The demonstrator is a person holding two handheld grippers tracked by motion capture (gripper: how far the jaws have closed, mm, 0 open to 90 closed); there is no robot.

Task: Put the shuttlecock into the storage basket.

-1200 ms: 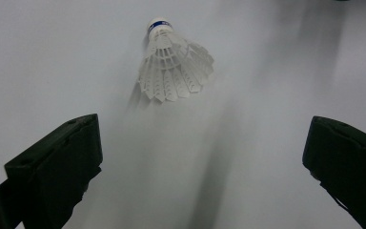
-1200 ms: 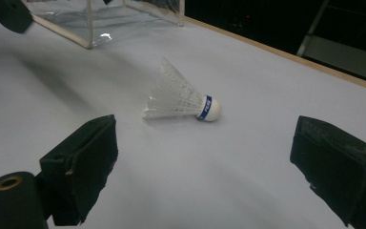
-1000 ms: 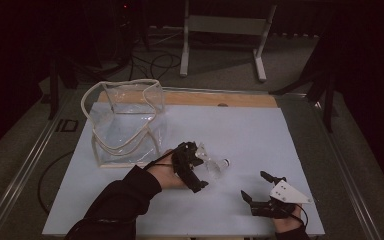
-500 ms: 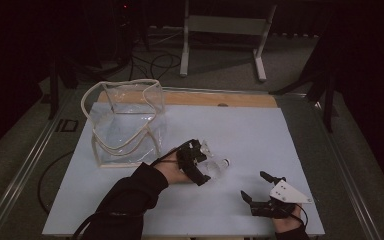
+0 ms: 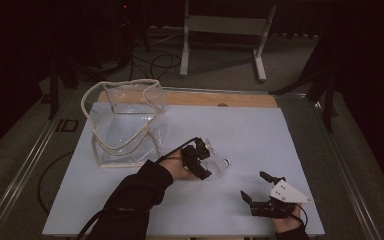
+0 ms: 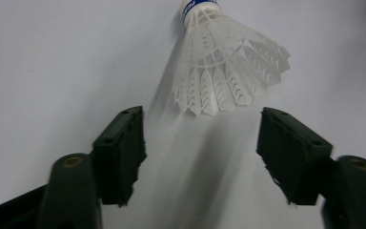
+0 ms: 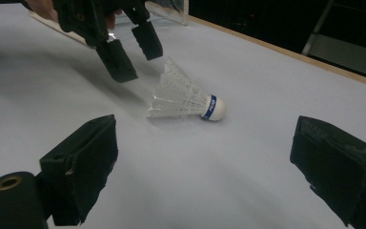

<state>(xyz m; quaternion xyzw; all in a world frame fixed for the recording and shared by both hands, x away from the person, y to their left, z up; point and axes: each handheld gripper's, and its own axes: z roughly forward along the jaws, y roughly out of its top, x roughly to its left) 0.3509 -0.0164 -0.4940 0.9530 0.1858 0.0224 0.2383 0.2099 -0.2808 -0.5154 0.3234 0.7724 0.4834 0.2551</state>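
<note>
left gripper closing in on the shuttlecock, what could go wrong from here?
1. The left gripper is open and aimed at the skirt end of the shuttlecock. Squeezing there could crush or bend the thin plastic vanes.
2. The shuttlecock lies loose on its side on the smooth white table. One jaw touching first could roll or push it away.
3. The clear bag stands close behind the left hand, so a wide swing might knock it.
</note>
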